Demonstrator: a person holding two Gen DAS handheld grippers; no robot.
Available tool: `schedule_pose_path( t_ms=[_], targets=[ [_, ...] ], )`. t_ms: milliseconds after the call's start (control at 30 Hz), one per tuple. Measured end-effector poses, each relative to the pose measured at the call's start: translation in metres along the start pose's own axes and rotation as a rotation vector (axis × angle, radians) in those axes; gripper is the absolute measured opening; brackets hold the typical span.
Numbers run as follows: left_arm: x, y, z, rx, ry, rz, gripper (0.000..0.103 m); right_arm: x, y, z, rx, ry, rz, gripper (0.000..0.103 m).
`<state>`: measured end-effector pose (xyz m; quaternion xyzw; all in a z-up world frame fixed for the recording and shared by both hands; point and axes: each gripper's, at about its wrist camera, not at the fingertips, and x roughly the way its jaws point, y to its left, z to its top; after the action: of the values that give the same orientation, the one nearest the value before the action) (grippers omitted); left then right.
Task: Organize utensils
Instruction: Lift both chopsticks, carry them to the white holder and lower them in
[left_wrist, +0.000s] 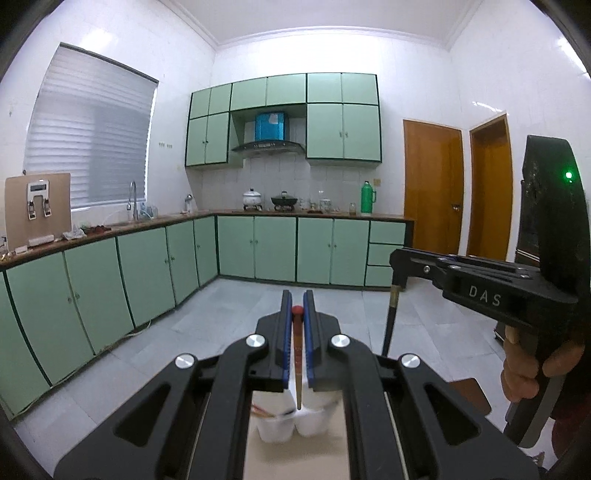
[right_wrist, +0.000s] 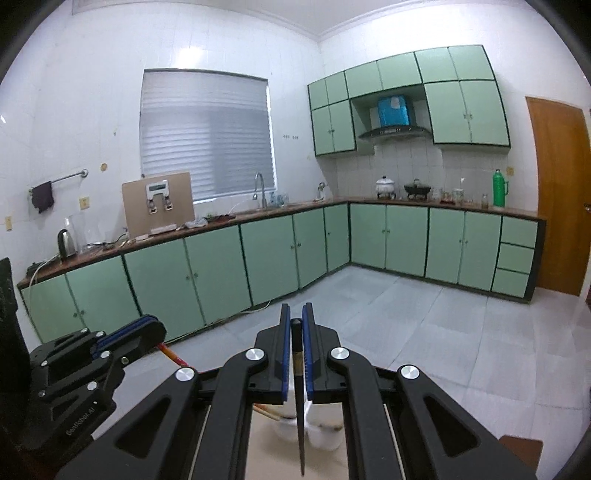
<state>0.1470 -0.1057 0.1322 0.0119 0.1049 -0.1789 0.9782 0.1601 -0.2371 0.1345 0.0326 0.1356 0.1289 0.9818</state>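
Note:
My left gripper is shut on a wooden chopstick with a red tip, held upright, its lower end over a white two-compartment utensil holder. My right gripper is shut on a black chopstick, also upright, hanging over the same white holder. In the left wrist view the right gripper shows at the right with the black chopstick hanging down. In the right wrist view the left gripper shows at the lower left with the red-tipped chopstick.
The holder stands on a light table top. Green kitchen cabinets line the walls behind, with a sink, pots and a green thermos on the counter. Brown doors stand at the right. The floor is grey tile.

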Motion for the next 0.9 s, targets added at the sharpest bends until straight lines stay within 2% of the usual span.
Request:
schedule_pose_path(
  t_ms=[267, 400, 700, 900],
  targets=[
    [0.051, 0.006, 0.004, -0.002, 0.038, 0.027, 0.005, 0.045, -0.018, 0.02, 0.047, -0.021, -0.038, 0.006],
    [0.071, 0.01, -0.006, -0.006, 0.062, 0.032, 0.005, 0.068, -0.026, 0.015, 0.061, -0.007, -0.05, 0.006],
    [0.123, 0.028, -0.038, -0.018, 0.15, 0.043, 0.005, 0.114, -0.04, -0.03, 0.058, 0.078, -0.088, 0.006],
    [0.144, 0.04, -0.061, -0.031, 0.21, 0.051, 0.005, 0.127, -0.047, -0.054, 0.074, 0.124, -0.097, 0.006]
  ],
)
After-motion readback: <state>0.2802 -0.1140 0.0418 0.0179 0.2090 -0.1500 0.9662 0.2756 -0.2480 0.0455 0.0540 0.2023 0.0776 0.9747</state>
